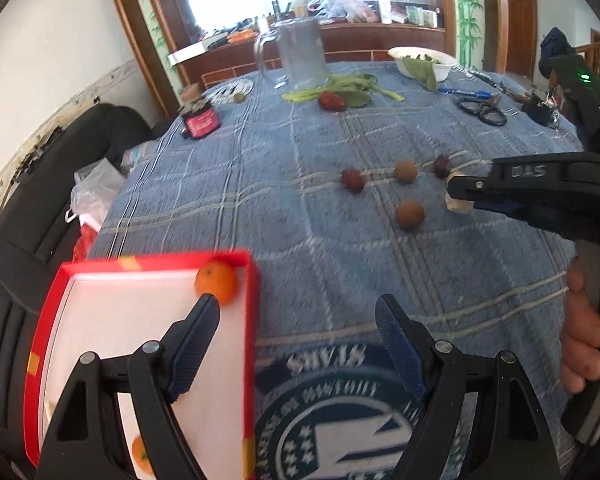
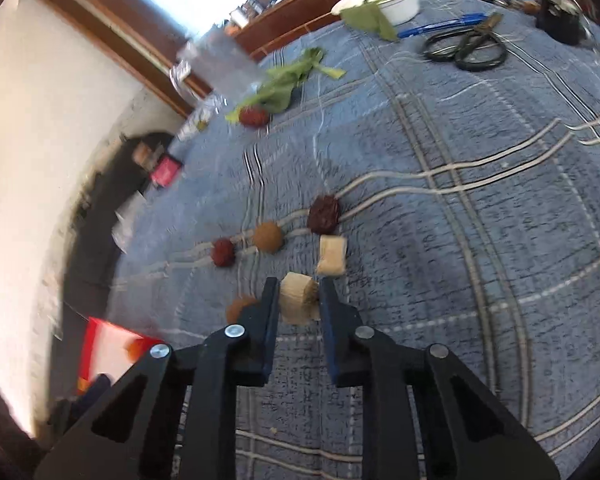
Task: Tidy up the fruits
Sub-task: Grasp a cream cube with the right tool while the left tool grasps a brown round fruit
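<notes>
Left gripper (image 1: 298,314): your jaws gape wide, holding nothing, over the red box's (image 1: 252,320) right wall.
Box: one orange (image 1: 216,282) in its far corner.
Right gripper (image 2: 299,294): your jaws clamp a pale chunk (image 2: 298,298).
Cloth beyond: second pale chunk (image 2: 332,256), brown ball (image 2: 268,237), dark red fruit (image 2: 324,214).
Far: scissors (image 2: 466,48), white bowl (image 2: 400,0).

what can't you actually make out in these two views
- Second orange in the red box: left wrist view, mostly hidden behind the left gripper arm and cut by the bottom edge.
- Brown fruit: right wrist view, partly hidden by the right gripper.
- Red box in the right wrist view: blurred and partly covered, contents unclear.
- Bowl contents: left wrist view, too far to identify.
</notes>
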Available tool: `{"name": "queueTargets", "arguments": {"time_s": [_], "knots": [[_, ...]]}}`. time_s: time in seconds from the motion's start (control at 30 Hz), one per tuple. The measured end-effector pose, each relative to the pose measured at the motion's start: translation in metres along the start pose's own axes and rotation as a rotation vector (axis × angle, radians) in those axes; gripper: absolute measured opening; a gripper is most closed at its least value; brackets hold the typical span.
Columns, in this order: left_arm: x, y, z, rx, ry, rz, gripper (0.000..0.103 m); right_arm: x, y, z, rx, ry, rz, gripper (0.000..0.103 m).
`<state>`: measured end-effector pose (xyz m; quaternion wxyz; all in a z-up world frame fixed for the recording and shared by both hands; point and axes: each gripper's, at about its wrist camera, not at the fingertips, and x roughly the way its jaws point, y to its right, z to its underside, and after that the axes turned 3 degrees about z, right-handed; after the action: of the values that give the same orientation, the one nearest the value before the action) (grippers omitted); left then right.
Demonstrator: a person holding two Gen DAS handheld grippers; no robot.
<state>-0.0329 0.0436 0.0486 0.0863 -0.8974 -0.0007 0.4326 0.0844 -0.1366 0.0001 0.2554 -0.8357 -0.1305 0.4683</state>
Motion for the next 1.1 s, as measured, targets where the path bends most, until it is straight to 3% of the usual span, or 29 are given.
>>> {"name": "queueTargets", "arguments": {"time_s": [0.3,0.53,0.8,1.1], "knots": [[0.034,0.037,-0.035,0.043,0.001,0.091,0.079,-0.031,0.028,-0.014,0.139,0.076,-0.046,0.022],[0.050,0.048,-0.045,0.037,-0.002,0.129,0.062,-0.027,0.031,-0.014,0.153,0.063,-0.047,0.022],[0.071,0.057,-0.048,0.022,-0.052,0.170,0.029,-0.021,0.028,-0.015,0.147,0.042,-0.054,0.022],[0.046,0.051,-0.046,-0.005,0.021,0.157,0.025,-0.027,0.025,-0.014,0.144,0.065,-0.066,0.022]]}}
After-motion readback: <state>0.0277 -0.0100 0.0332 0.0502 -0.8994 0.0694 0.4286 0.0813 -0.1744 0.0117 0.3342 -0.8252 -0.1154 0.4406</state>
